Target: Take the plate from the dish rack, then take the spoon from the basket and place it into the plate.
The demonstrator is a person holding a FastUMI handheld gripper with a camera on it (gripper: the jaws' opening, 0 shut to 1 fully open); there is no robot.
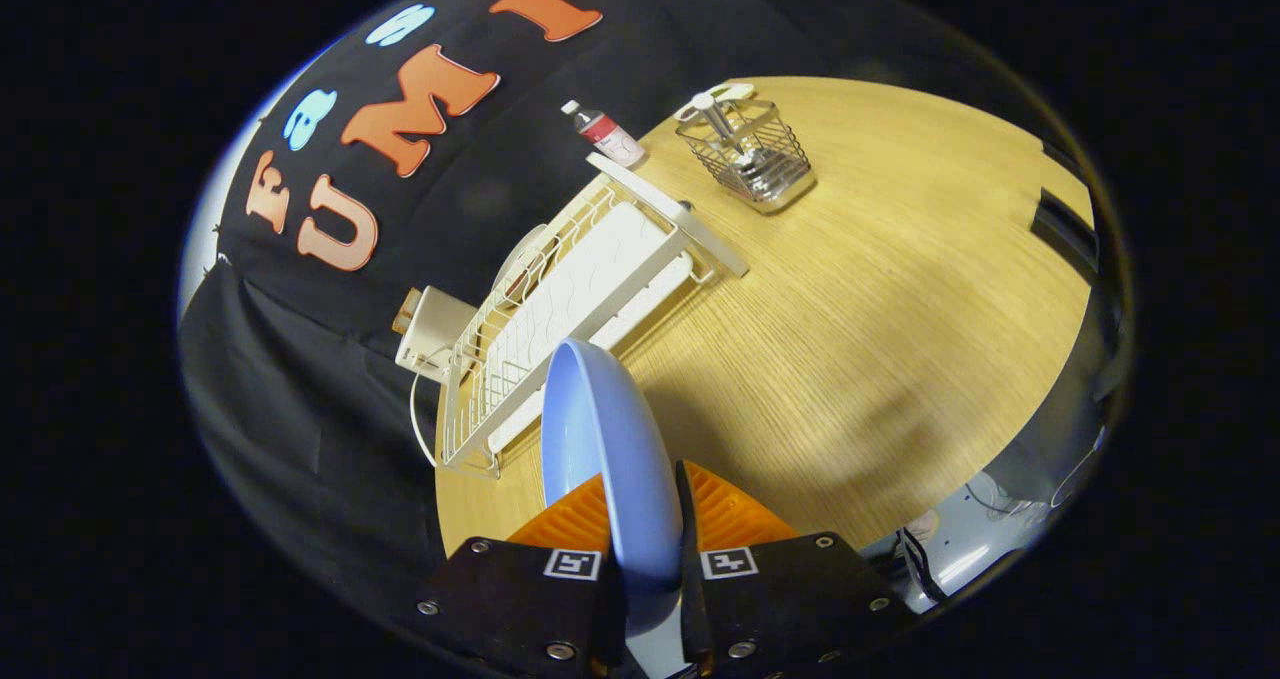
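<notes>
The gripper (645, 519) is closed on the rim of the light blue plate (600, 449); its 2 fingers (730, 519) press on opposite faces of the plate, which stands edge-on between them and rises ahead of them, clear of the white wire dish rack (570, 299). The rack lies just beyond the plate on the wooden table (880, 339), along the table's edge by the black cloth wall. The wire basket (748, 154) stands well beyond the rack, apart from it, with the spoon (722, 124) upright inside. A small bottle (605, 134) lies near the rack's far end. A white box (435, 331) sits beside the rack.
</notes>
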